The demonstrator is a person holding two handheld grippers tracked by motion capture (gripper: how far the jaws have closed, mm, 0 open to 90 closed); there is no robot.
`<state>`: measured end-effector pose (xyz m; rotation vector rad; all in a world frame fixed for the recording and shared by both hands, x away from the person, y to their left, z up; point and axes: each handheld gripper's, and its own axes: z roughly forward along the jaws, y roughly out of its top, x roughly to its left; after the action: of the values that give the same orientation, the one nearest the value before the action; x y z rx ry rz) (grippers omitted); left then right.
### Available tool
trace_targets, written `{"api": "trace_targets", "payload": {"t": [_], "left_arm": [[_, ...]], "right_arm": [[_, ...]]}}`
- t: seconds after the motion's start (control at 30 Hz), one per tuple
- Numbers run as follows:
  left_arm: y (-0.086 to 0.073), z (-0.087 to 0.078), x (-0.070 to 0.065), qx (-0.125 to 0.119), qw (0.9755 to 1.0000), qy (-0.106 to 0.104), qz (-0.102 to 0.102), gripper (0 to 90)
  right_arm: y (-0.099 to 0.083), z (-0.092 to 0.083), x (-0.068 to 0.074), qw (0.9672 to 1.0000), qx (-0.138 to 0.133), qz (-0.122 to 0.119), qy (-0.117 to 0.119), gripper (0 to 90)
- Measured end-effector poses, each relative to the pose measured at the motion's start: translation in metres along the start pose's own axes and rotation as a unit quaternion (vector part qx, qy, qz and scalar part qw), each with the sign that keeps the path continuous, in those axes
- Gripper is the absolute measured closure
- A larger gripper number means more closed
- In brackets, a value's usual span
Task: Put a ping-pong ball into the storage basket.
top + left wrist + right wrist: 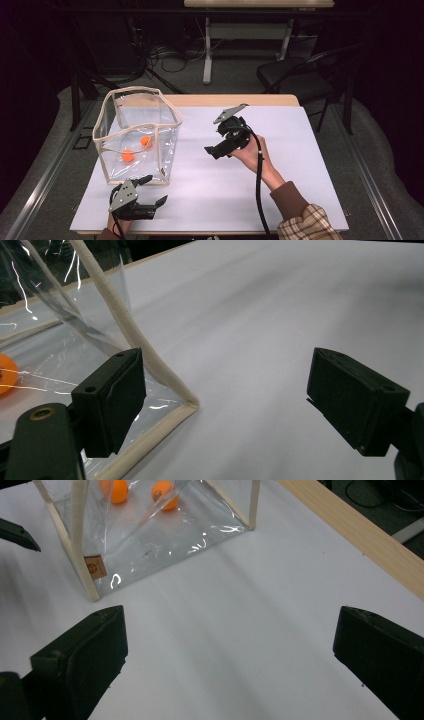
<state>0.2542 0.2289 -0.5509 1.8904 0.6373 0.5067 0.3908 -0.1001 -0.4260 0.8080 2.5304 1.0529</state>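
A clear plastic bag (135,90) with cream trim stands open on the left of the white table (290,165). Two orange balls (145,141) (128,156) lie inside it. My left gripper (154,189) rests near the table's front edge, just in front of the bag's near corner, open and holding nothing. In the left gripper view its jaws (225,390) stand wide, the left one right beside the bag's corner trim (150,355). My right gripper (214,142) hovers over mid-table, right of the bag, pointing toward it. Its jaws (230,650) are open with bare table between them.
The table's wooden far edge (360,535) runs behind the white surface. A black chair (300,75) and a second table (250,30) stand beyond, with cables on the floor. A small brown label (95,567) hangs on the bag's corner. White surface lies right of the bag.
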Motion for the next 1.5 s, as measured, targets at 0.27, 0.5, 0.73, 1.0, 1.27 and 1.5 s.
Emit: {"api": "trace_targets", "payload": {"t": [0.27, 0.5, 0.73, 1.0, 1.27, 1.5], "left_arm": [[0.0, 0.0, 0.0, 0.001, 1.0, 0.0, -0.001, 15.9], [0.0, 0.0, 0.0, 0.002, 1.0, 0.001, 0.0, 15.9], [0.0, 0.0, 0.0, 0.002, 1.0, 0.002, -0.001, 15.9], [0.0, 0.001, -0.001, 0.002, 1.0, 0.001, -0.001, 15.9], [0.0, 0.001, -0.001, 0.003, 1.0, 0.001, 0.0, 15.9], [0.0, 0.001, -0.001, 0.003, 1.0, 0.0, 0.001, 15.9]], "right_arm": [[-0.022, -0.008, 0.006, 1.0, 0.0, 0.002, -0.001, 0.6], [-0.043, -0.016, 0.011, 1.0, -0.005, 0.006, -0.006, 0.7], [-0.066, -0.024, 0.016, 0.9997, -0.015, 0.011, -0.019, 0.7], [-0.09, -0.031, 0.018, 0.9993, -0.019, 0.015, -0.03, 0.3], [-0.113, -0.035, 0.02, 0.9985, -0.022, 0.024, -0.044, 0.3], [-0.132, -0.04, 0.022, 0.9977, -0.034, 0.029, -0.051, 0.5]]}}
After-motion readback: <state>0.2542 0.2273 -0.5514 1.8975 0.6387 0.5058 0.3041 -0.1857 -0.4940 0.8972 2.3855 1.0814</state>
